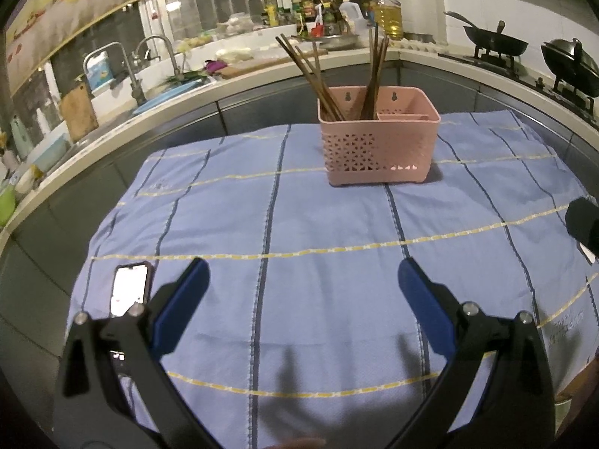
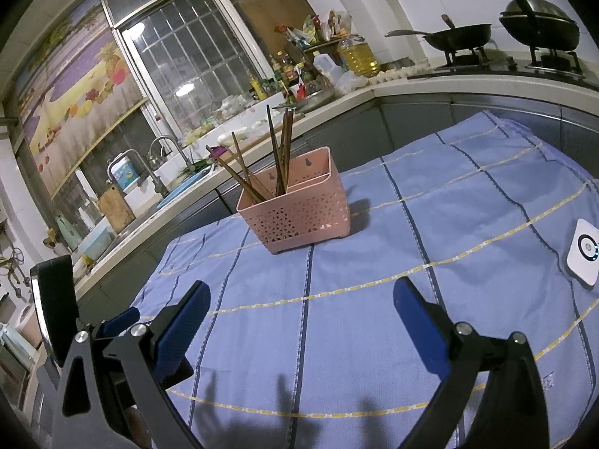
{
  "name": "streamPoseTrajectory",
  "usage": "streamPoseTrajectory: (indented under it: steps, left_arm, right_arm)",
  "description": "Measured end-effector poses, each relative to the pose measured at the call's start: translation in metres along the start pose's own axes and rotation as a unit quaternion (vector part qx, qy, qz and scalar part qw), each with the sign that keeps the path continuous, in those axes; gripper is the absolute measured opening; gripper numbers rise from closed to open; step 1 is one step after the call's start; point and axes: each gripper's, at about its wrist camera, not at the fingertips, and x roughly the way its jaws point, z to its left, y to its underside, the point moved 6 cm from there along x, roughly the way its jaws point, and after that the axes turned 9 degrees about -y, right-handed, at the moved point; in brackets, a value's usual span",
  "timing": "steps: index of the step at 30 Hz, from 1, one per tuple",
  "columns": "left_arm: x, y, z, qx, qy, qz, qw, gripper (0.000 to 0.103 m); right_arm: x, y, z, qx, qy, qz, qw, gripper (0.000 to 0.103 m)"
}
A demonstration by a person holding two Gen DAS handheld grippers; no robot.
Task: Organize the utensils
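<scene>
Standing at the far middle of the blue checked cloth (image 1: pixel 299 224) in the left wrist view, pink basket (image 1: pixel 379 136) holds brown chopsticks (image 1: pixel 322 75) — all in its larger left compartment, leaning apart in two bunches; smaller right compartments look bare, tho inner floor is hidden by the walls. Left claw (image 1: pixel 303 280) is spread wide, nothing btwn its blue pads, basket well ahead and slightly right of centre. Phone (image 1: pixel 129 288) lies near the left finger, partly covered by it. Dark object at right edge is cut off.

Right wrist view: same basket (image 2: pixel 295 209) w/ chopsticks (image 2: pixel 277 153) sits ahead and left of the right claw (image 2: pixel 301 299) — also spread wide, gripping nothing, well apart from basket. White device (image 2: pixel 584 254) on the cloth at right edge, cut off. Left claw's parts show at lower left, partly hidden.
</scene>
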Motion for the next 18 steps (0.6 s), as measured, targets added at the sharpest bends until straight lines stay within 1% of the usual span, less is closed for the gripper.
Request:
streamPoseTrajectory:
  steps: [14,18]
  left_arm:
    - [-0.007,-0.003,0.015,-0.024,-0.001,-0.009,0.9997,0.097]
    - [-0.01,-0.004,0.019,-0.027,-0.008,-0.016,0.9995,0.097]
  right_arm:
    - [-0.004,0.005,0.018,-0.012,-0.012,0.005,1.0,0.097]
    - [-0.004,0.004,0.022,-0.015,-0.014,0.008,1.0,0.097]
